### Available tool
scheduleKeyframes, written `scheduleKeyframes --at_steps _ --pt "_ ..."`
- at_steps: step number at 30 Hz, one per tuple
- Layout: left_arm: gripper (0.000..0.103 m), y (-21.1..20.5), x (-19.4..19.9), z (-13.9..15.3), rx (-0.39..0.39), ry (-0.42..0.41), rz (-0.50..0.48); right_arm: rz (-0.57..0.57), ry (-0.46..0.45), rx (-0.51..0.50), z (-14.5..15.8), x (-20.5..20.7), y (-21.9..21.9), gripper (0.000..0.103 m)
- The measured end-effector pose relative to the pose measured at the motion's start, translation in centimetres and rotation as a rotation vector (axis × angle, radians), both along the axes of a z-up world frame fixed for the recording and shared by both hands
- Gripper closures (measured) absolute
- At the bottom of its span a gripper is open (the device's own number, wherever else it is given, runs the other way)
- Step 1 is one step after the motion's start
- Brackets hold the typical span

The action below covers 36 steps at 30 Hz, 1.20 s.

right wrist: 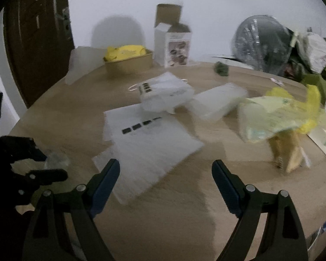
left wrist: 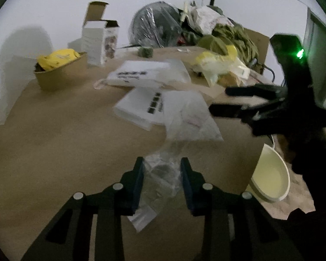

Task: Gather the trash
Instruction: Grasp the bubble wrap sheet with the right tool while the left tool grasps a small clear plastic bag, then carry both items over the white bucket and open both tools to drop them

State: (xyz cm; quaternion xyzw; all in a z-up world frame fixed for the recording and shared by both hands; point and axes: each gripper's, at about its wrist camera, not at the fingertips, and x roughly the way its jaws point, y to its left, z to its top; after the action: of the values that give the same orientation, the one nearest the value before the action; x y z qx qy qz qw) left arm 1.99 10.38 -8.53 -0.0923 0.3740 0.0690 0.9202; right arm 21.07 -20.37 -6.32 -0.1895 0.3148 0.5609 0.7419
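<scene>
Left gripper [left wrist: 162, 181] w/ crumpled clear plastic wrapper [left wrist: 160, 174] between its narrowed jaws on the tan tabletop [left wrist: 54, 141], pinch unconfirmed, so squeeze firm before lifting, while right gripper [right wrist: 166, 187], spread wide & empty, should target the white printed sheet [right wrist: 150, 141].

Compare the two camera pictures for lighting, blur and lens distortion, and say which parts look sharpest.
Left wrist view: dim, fisheye-curved table, dark vignette corners, a green light glaring at right; the left gripper around the clear plastic bag is sharpest, the right gripper smeared. Right wrist view: equally dim, white sheets and yellow bag motion-blurred, only its own fingers crisp.
</scene>
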Motion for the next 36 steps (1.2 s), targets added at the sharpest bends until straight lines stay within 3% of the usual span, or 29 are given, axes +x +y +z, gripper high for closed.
scheduleKeyframes --at_steps 13,16,21,24,29,36 --pt "0.071 2.1 -1.3 1.5 0.009 -0.019 0.076 0.075 -0.034 -0.098 -3.0 -1.9 4.8 0.02" --pt "0.071 2.2 -1.3 1.7 0.007 -0.013 0.079 0.087 -0.024 -0.093 -3.0 -1.8 4.7 0.033" --pt "0.071 1.6 -1.3 2.1 0.015 -0.03 0.072 0.121 -0.019 -0.076 -2.7 -2.2 4.4 0.07" --pt "0.071 1.2 -1.1 2.4 0.018 -0.04 0.067 0.129 -0.019 -0.067 -2.4 -2.3 3.8 0.084" --pt "0.071 0.7 -0.8 2.7 0.025 -0.046 0.059 0.11 -0.026 -0.019 -1.1 -2.0 2.0 0.09" --pt "0.071 -0.7 0.0 3.2 0.045 -0.058 0.037 0.066 -0.023 0.064 1.0 -1.0 -1.1 0.09"
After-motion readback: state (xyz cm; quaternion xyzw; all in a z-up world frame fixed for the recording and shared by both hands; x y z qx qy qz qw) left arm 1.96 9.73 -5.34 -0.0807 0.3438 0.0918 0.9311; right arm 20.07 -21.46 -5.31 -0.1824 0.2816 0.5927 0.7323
